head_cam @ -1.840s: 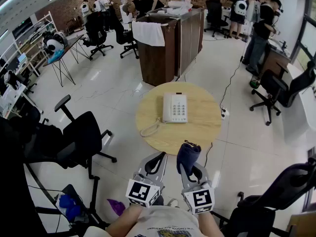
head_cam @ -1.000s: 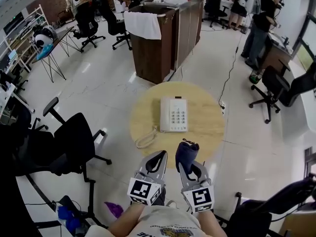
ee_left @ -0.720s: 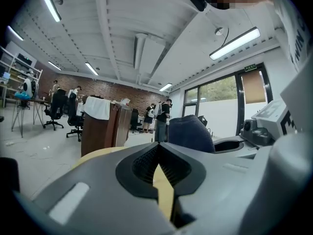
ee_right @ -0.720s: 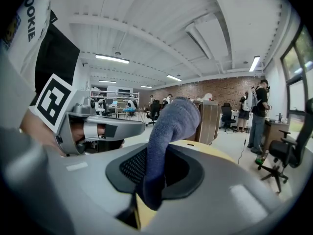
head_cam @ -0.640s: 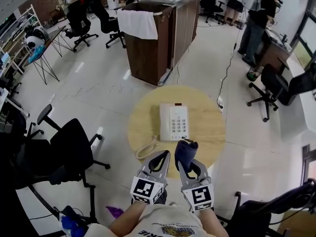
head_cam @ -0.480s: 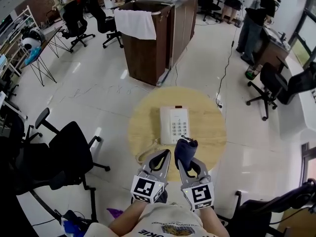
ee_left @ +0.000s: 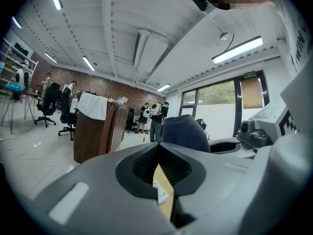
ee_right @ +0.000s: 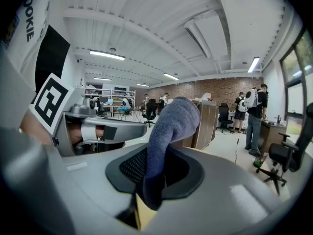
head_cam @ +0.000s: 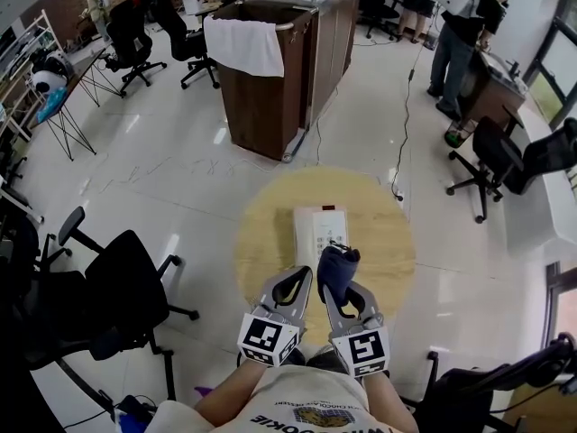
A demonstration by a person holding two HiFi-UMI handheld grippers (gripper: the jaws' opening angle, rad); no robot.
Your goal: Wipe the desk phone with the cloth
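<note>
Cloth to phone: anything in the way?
Nothing visible. In the head view the cloth, clamped in the right gripper, overlaps the near end of the phone on the round table. The rest of the phone's top is bare. The left gripper is alongside, shut and empty.

Round table [head_cam: 388,242] of pale wood, matt, with a faint grain. On it is a desk phone [head_cam: 317,226] of smooth white plastic. The cloth [ee_right: 168,126] is dark blue, soft and fuzzy, with a fine knit. The left gripper [ee_left: 157,165] and right gripper [ee_right: 149,185] have matt grey plastic shells and black ribbed pads [ee_left: 172,168]. The floor [head_cam: 180,188] is glossy pale tile, and the cabinet [head_cam: 270,97] is dark wood.
</note>
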